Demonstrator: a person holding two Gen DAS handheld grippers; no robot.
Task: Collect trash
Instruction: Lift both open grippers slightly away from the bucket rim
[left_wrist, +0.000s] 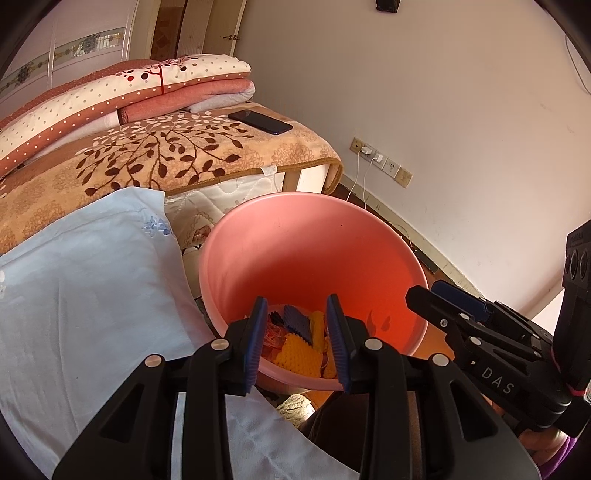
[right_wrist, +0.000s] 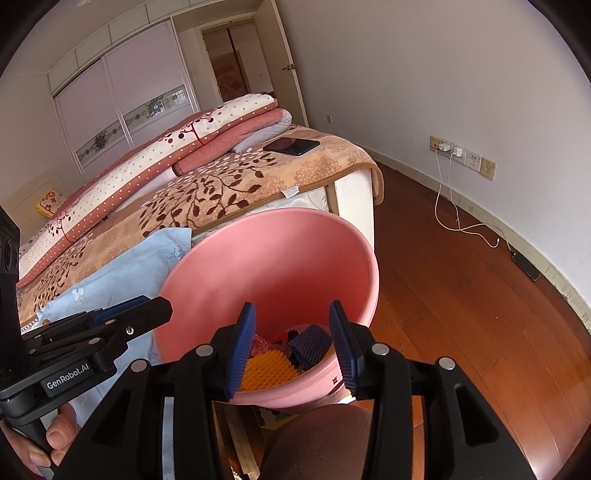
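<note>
The pink bin (right_wrist: 280, 266) ahead of the right gripper (right_wrist: 291, 350) is smooth, matt plastic; the yellow piece (right_wrist: 269, 373) inside it is bumpy. The bed's blanket (right_wrist: 236, 188) looks fleecy, and the wood floor (right_wrist: 461, 295) glossy.

left tool (left_wrist: 297, 341) — black, blue ribbed pads, silver rivets | right tool (right_wrist: 291, 349) — same | sleeve (left_wrist: 565, 448) perhaps purple

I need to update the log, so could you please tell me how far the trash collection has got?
Done: yellow and dark blue pieces lie in the pink bucket. In hand: nothing; the left gripper and right gripper are both open and empty above it. Left: no loose trash shows on the bed or floor.
</note>
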